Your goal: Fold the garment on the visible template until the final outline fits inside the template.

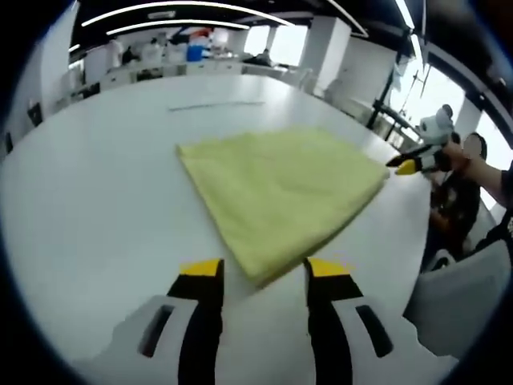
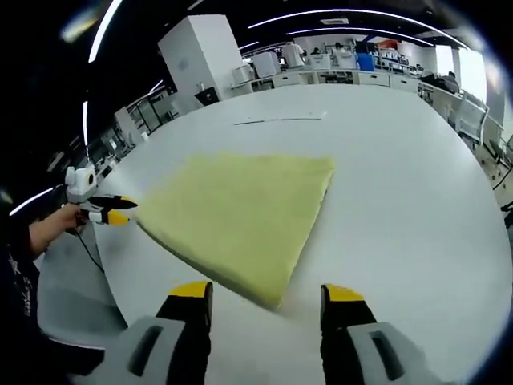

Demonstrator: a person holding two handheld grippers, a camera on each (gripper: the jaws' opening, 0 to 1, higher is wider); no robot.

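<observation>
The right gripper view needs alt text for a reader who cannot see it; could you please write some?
A folded pale yellow cloth garment lies flat on a white table, its near corner between the open jaws of the right gripper. At left, the left gripper, held in a person's hand, sits at the garment's far corner.

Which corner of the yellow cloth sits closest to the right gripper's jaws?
The pointed folded corner of the yellow cloth, lying between the open right gripper jaws; the other corners lie farther up the table.
</observation>
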